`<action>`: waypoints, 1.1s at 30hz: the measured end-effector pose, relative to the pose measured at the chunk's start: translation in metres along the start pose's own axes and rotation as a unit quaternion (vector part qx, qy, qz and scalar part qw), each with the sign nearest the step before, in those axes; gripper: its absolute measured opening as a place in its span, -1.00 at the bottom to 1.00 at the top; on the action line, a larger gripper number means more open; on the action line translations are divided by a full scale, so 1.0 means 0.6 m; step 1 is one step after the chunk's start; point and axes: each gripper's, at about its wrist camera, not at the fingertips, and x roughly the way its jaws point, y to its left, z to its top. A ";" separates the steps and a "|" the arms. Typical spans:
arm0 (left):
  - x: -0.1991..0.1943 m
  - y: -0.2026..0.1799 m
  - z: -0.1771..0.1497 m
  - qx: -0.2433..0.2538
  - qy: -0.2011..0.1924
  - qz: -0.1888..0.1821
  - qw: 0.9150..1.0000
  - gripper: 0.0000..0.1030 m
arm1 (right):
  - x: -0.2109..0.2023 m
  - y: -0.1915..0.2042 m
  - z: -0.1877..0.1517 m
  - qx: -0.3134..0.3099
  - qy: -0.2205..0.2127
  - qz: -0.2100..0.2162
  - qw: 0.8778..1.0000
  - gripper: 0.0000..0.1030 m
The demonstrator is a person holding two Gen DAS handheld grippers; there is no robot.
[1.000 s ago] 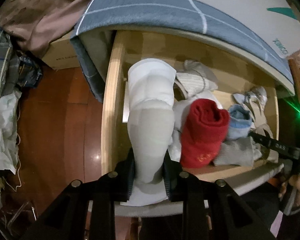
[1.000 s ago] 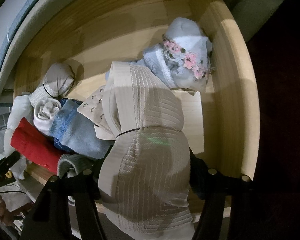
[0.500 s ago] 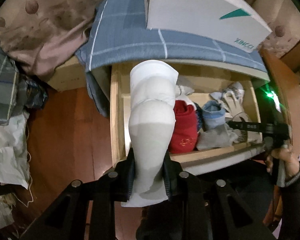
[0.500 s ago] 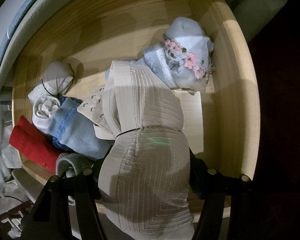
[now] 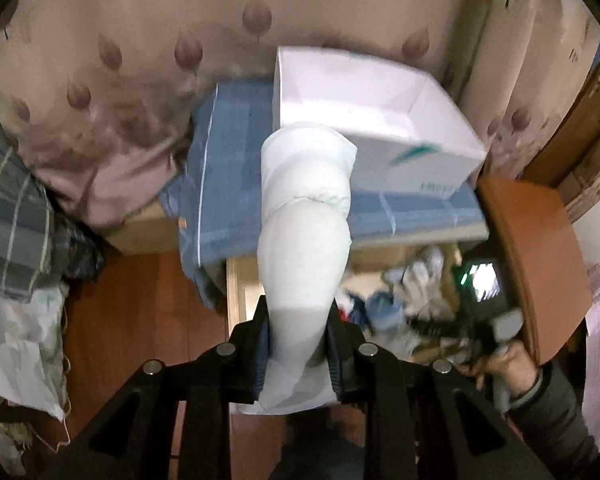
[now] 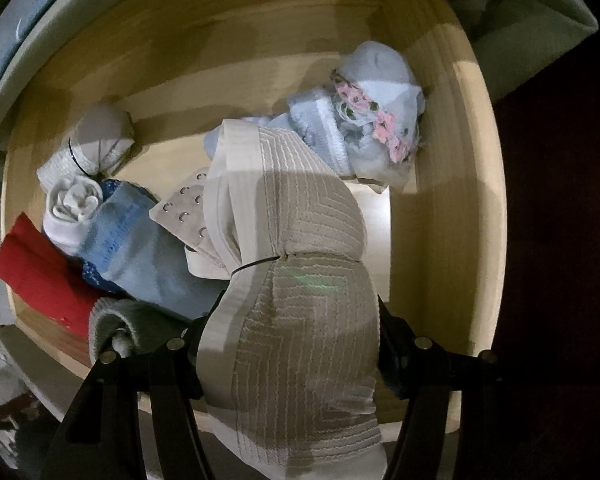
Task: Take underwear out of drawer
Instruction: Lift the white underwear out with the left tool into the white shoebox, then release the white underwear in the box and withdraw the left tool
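My left gripper (image 5: 298, 344) is shut on a rolled white underwear bundle (image 5: 306, 216) and holds it high above the open wooden drawer (image 5: 233, 292), in front of a white box (image 5: 364, 120). My right gripper (image 6: 290, 344) is shut on a rolled beige bra (image 6: 296, 272) just above the drawer (image 6: 440, 200). It also shows blurred in the left wrist view (image 5: 480, 320). In the drawer lie a red roll (image 6: 40, 280), a blue roll (image 6: 140, 248), white rolls (image 6: 72, 204) and a pale blue piece with pink lace (image 6: 372, 120).
A blue checked cloth (image 5: 228, 168) covers the cabinet top under the white box. A leaf-print curtain (image 5: 140, 60) hangs behind. Piled cloth (image 5: 16, 220) lies at the left on the red-brown wooden floor (image 5: 140, 320). A brown cabinet door (image 5: 528, 256) stands at the right.
My left gripper has risen and pulled back with the white bundle, well clear of the drawer. My right gripper has hardly moved with the beige bra.
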 end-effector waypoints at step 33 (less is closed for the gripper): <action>0.281 -0.063 0.303 -0.004 -0.008 0.063 0.998 -0.52 | 0.017 0.009 -0.007 -0.016 0.000 -0.001 1.000 0.18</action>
